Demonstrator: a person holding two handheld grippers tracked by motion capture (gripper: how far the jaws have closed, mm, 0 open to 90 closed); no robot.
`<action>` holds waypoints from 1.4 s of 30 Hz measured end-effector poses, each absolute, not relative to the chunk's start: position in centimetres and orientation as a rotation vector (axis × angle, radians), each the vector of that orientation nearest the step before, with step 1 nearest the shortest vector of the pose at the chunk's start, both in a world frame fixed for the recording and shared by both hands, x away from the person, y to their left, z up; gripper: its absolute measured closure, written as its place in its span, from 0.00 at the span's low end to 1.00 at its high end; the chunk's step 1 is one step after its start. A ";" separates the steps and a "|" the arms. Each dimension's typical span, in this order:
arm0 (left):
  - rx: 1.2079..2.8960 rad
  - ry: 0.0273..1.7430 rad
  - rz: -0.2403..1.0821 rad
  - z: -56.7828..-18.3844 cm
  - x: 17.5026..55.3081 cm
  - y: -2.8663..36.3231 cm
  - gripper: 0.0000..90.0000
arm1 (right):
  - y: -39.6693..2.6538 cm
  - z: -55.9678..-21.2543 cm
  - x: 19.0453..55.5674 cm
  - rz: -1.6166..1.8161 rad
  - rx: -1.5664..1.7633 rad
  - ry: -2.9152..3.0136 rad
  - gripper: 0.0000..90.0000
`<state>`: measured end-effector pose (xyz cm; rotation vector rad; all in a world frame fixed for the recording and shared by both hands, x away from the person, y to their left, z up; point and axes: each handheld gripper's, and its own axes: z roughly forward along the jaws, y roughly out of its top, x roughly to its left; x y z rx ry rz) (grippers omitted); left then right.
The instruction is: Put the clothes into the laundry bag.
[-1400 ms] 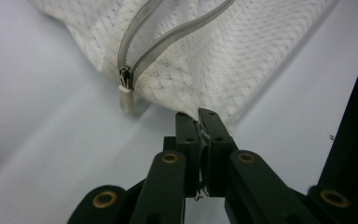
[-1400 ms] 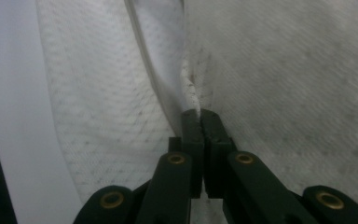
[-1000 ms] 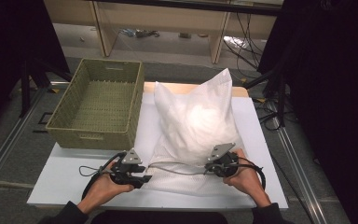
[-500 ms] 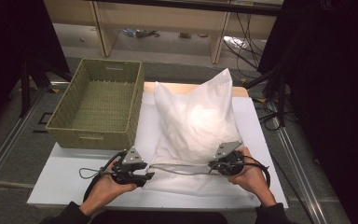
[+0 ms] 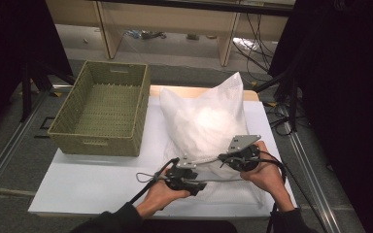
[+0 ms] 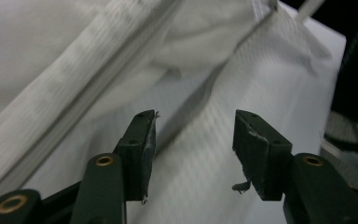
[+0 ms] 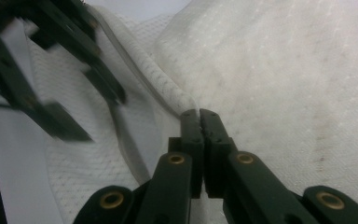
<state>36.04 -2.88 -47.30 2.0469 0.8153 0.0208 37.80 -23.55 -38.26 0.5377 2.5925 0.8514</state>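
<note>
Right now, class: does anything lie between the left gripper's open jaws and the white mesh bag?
Nothing visible does. The left gripper is open, its jaws having just widened, with only the white mesh bag ahead. The right gripper is shut on the bag's edge.

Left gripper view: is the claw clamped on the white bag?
No, the left claw stands open, its pads apart and pressing on nothing, with the white mesh bag lying beyond the gap.
</note>
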 end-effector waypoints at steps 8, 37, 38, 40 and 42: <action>1.953 0.938 0.107 -47.4 39.0 -6.9 0.67 | -23.8 -38.0 37.5 0.855 0.525 2.589 1.00; 2.085 0.931 0.202 -47.3 39.9 -6.3 0.39 | -24.0 -38.4 39.2 0.847 0.660 2.536 1.00; 2.069 0.950 0.186 -47.5 40.1 -6.8 0.39 | -24.0 -38.5 39.3 0.841 0.617 2.535 1.00; 2.060 0.959 0.194 -47.8 40.5 -7.9 0.43 | -24.0 -38.8 39.2 0.834 0.620 2.537 1.00; 2.025 0.979 0.187 -47.9 41.1 -8.5 0.56 | -24.0 -39.1 39.1 0.831 0.623 2.552 1.00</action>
